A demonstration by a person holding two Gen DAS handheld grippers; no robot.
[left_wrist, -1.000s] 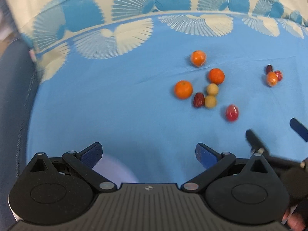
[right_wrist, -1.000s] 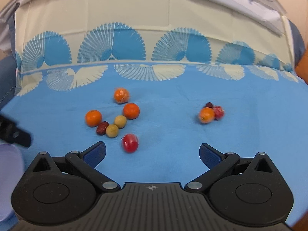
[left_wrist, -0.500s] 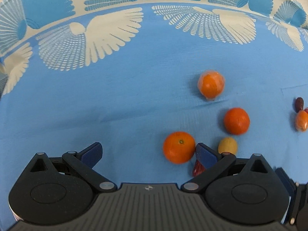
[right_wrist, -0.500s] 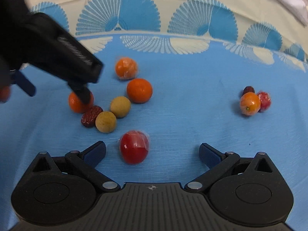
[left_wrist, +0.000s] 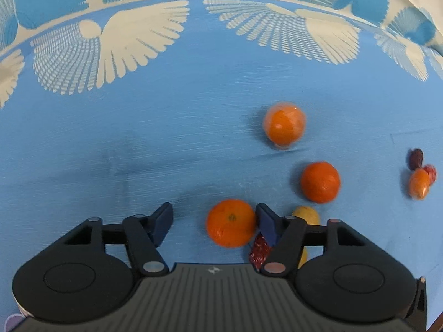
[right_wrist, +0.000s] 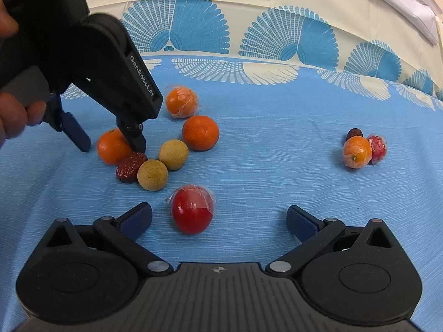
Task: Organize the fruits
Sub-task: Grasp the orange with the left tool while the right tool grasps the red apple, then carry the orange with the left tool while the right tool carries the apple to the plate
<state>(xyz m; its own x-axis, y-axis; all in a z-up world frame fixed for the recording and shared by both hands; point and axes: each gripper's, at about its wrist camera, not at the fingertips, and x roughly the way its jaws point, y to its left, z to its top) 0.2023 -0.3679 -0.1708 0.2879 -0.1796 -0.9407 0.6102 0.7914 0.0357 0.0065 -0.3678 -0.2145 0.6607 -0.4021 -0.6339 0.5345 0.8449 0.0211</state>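
Note:
My left gripper points steeply down over a bare orange. Its jaws are closing: the right finger touches the orange, while the left finger still stands off it. The right wrist view shows that same left gripper straddling the orange. A red date and two tan round fruits lie right beside it. My right gripper is open low over the cloth, with a plastic-wrapped red fruit between its fingers, untouched and nearer the left one.
A wrapped orange and a bare orange lie behind the cluster. At the right, a small wrapped orange, a wrapped red fruit and a dark date sit together. The blue tablecloth has a fan-patterned border at the back.
Both grippers came down and forward to the fruit a second ago. Since half a second ago the left jaws have narrowed around the bare orange, and the right gripper has kept still.

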